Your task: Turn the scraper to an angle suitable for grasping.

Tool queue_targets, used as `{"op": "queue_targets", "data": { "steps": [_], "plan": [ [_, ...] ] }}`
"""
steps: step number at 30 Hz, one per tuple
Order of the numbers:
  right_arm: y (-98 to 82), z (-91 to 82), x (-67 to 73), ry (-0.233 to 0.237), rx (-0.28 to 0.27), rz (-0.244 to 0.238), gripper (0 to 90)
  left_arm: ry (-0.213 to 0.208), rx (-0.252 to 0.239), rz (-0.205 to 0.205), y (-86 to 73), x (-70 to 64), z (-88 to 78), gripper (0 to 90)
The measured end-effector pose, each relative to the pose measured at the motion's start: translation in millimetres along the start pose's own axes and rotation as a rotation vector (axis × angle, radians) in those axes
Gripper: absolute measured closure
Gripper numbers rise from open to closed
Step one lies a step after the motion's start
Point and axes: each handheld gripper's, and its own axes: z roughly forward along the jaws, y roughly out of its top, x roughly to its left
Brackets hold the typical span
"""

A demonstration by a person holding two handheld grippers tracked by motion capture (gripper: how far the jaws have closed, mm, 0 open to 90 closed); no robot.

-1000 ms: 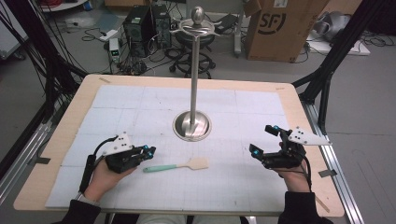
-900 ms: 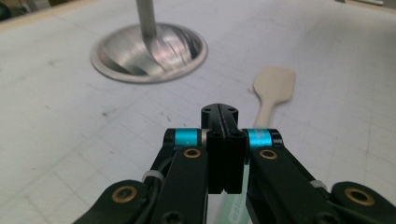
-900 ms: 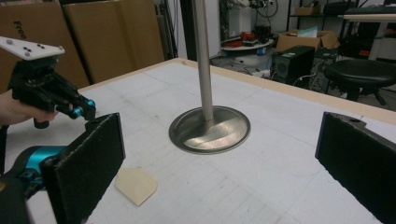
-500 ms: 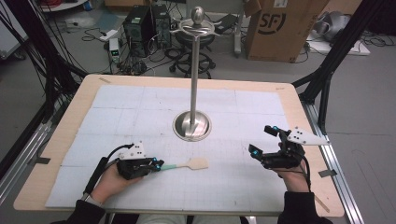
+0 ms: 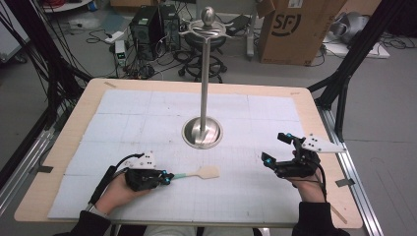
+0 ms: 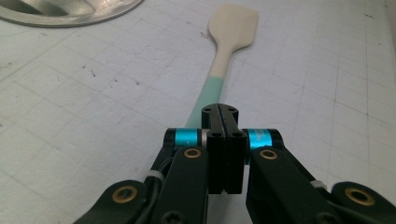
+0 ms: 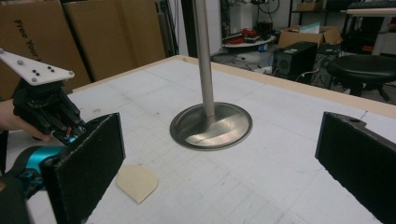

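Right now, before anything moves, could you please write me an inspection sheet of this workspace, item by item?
Surface: wooden table covered by a white gridded mat with small dark marks.
Job's things: spatula with cream blade and teal handle, lying flat on the mat; steel stand with round base, upright at the middle.
Clutter: nothing seen on the mat.
Grippers: left claw shut on the spatula's handle end; right claw open, holding nothing, apart from the stand.
Cables: black cable trailing from the left claw along the forearm; many loose cables on the floor behind.
Surroundings: cardboard box, computer tower, black stool, black frame struts.
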Motion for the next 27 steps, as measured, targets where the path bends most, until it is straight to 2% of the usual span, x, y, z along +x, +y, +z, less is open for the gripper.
{"op": "queue_targets", "data": {
  "steps": [2,5,7,11,12,13,15,19,20,22,23,27],
  "plan": [
    [-0.3,0.0,0.1,0.0,0.003,0.004,0.5,0.009,0.003,-0.005,0.0,0.5,0.1,89.9],
    [-0.6,0.2,-0.2,0.002,0.002,0.002,0.5,-0.002,0.015,-0.018,-0.3,0.4,0.4,89.9],
    [-0.5,0.0,0.0,0.001,0.002,0.005,0.5,-0.003,0.024,-0.006,-0.6,0.0,1.1,89.9],
    [-0.6,0.4,0.0,0.003,0.002,0.002,0.5,0.017,0.026,-0.017,-0.5,1.6,1.5,89.9],
    [-0.6,0.7,0.0,0.002,0.003,0.0,0.5,0.051,0.036,-0.015,-0.3,3.1,1.2,89.9],
    [-0.6,0.8,0.3,0.004,0.007,0.004,0.5,0.051,0.036,-0.015,-0.3,3.1,1.2,89.9],
    [-0.7,1.4,0.5,0.004,0.007,0.002,0.5,0.09,0.03,-0.034,0.2,7.3,0.9,89.9],
    [-0.7,2.5,0.9,0.007,0.01,0.002,0.5,0.154,0.015,-0.087,1.7,16.6,1.5,89.9],
    [-0.7,2.7,1.0,0.006,0.009,0.003,0.5,0.154,0.015,-0.087,1.7,16.6,1.5,89.9],
    [-0.4,2.9,1.4,0.006,0.008,0.005,0.5,0.191,0.01,-0.115,2.7,22.7,1.7,89.9],
    [-0.3,3.1,1.5,0.007,0.007,0.004,0.5,0.226,0.003,-0.142,3.8,28.1,2.4,89.9],
    [-0.5,4.7,1.5,0.008,0.011,0.002,0.5,0.245,0.001,-0.162,5.3,32.2,3.9,89.9]
  ]
}}
